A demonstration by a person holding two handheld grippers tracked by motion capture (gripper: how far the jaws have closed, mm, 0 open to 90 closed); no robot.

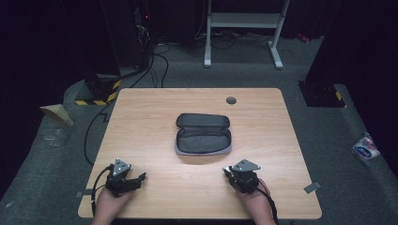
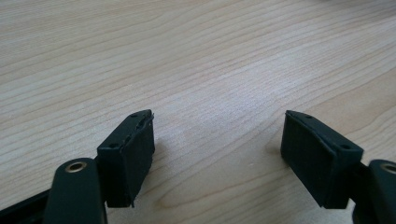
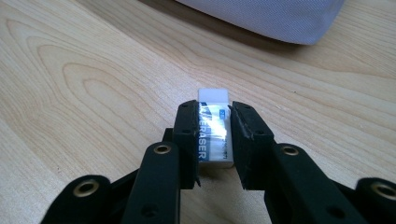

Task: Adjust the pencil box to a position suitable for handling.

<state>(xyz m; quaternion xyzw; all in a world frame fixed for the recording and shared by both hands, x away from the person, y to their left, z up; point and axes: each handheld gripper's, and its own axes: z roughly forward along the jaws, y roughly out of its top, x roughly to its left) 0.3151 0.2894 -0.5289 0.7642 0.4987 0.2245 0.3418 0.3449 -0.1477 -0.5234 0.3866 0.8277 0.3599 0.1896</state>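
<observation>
A grey pencil case [image 1: 203, 133] lies unzipped and open at the middle of the wooden table [image 1: 155, 108]; its edge [image 3: 275, 18] shows at the top of the right gripper view. My right gripper [image 3: 213, 119] is shut on a white eraser [image 3: 214, 128] with a blue printed sleeve, held just above the table. In the high view that gripper [image 1: 230, 170] sits near the front edge, just below the case's right corner. My left gripper [image 2: 217, 135] is open over bare wood, nothing between its jaws; in the high view it [image 1: 140, 178] rests at the front left.
A round grey cable port [image 1: 231, 100] sits in the table near its far edge. Beyond the table stand a white desk frame [image 1: 244, 28], cables on the floor and a yellow-black striped base [image 1: 96, 93]. A white packet [image 1: 365, 146] lies on the floor at right.
</observation>
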